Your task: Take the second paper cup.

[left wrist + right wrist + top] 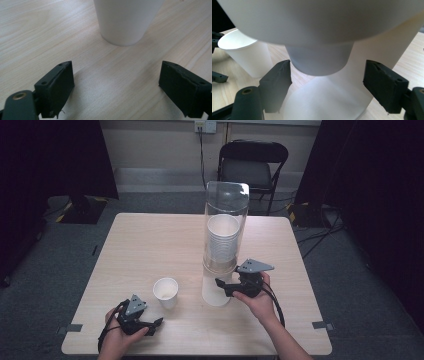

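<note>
A tall clear cup dispenser (225, 220) stands mid-table on a white base (216, 292) and holds a stack of white paper cups (223, 237). In the right gripper view the lowest cup (319, 58) pokes out beneath the dispenser. My right gripper (327, 82) is open, one jaw on each side of that cup, not touching it. In the high view that right gripper (221, 284) sits at the dispenser's base. A loose paper cup (165, 292) stands upright left of the dispenser. My left gripper (157, 322) rests open near the front edge, facing this cup (127, 20) with bare table between its jaws.
The wooden table (150, 245) is bare on its left and far parts. A black folding chair (252, 162) stands behind the table, with cables on the grey floor to the right. The loose cup (247, 53) stands close to the left of my right gripper's jaws.
</note>
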{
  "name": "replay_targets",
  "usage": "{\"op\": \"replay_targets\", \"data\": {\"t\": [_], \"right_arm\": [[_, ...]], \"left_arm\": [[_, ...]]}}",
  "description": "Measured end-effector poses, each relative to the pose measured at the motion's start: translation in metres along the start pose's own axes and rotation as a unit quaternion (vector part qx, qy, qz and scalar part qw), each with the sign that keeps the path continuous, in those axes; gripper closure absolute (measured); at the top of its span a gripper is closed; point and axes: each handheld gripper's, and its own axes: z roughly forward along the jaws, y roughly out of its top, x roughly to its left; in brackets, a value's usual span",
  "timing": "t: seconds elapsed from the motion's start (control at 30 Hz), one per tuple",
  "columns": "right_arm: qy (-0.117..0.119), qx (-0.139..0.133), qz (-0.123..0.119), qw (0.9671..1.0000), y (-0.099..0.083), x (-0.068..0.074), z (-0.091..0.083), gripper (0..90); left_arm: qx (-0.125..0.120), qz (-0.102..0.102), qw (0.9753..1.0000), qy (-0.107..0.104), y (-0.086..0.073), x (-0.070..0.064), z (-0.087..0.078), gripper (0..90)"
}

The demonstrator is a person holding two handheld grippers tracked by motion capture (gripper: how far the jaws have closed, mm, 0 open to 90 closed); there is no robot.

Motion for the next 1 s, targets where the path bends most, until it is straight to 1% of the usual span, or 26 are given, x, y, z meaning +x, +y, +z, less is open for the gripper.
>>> {"op": "replay_targets", "data": {"t": [0.1, 0.27, 0.3, 0.4, 0.47, 0.53, 0.6, 0.67, 0.77, 0.83, 0.93, 1.0], "right_arm": [[-0.004, -0.001, -0.007, 1.0000, 0.0041, 0.0003, -0.0009, 22.0], [0.002, -0.004, -0.009, 0.9999, 0.0081, 0.0013, 0.0039, 22.2], [0.002, -0.004, -0.011, 0.9999, 0.0084, 0.0014, 0.0045, 22.3], [0.006, -0.007, -0.010, 0.9999, 0.0084, 0.0020, 0.0058, 24.5], [0.010, -0.011, -0.008, 0.9999, 0.0085, 0.0021, 0.0052, 28.3], [0.010, -0.012, -0.012, 0.9998, 0.0089, 0.0028, 0.0047, 29.7], [0.013, -0.013, -0.015, 0.9997, 0.0089, 0.0034, 0.0046, 34.9], [0.011, -0.014, -0.022, 0.9996, 0.0089, 0.0047, 0.0050, 35.8], [0.013, -0.015, -0.020, 0.9996, 0.0081, 0.0044, 0.0053, 36.6], [0.013, -0.015, -0.026, 0.9995, 0.0072, 0.0035, 0.0053, 36.9], [0.008, -0.029, -0.026, 0.9992, 0.0025, 0.0055, 0.0063, 37.1], [0.010, -0.034, -0.022, 0.9991, 0.0010, 0.0049, 0.0064, 37.2]], "left_arm": [[0.000, 0.000, 1.0000, 0.000, 0.0000, 0.0000, 0.0000, 11.9], [0.002, 0.002, 1.0000, -0.001, 0.0001, 0.0001, -0.0001, 11.6], [0.002, -0.001, 1.0000, -0.002, 0.0000, -0.0002, 0.0000, 11.5], [0.002, -0.001, 1.0000, -0.002, 0.0000, -0.0002, 0.0001, 11.3], [0.002, 0.000, 1.0000, -0.002, 0.0000, -0.0001, 0.0001, 11.3], [0.001, 0.000, 1.0000, -0.002, 0.0000, -0.0002, 0.0002, 11.1], [0.001, -0.001, 1.0000, -0.002, -0.0001, -0.0003, 0.0002, 11.1], [0.002, 0.000, 1.0000, -0.002, -0.0001, -0.0003, 0.0002, 11.1], [0.002, 0.000, 1.0000, -0.002, 0.0000, -0.0002, 0.0002, 11.1], [0.002, -0.001, 1.0000, -0.002, -0.0001, -0.0003, 0.0002, 11.1], [0.001, -0.001, 1.0000, -0.002, -0.0001, -0.0003, 0.0003, 11.1], [0.002, -0.001, 1.0000, -0.002, -0.0001, -0.0003, 0.0002, 11.1]]}}
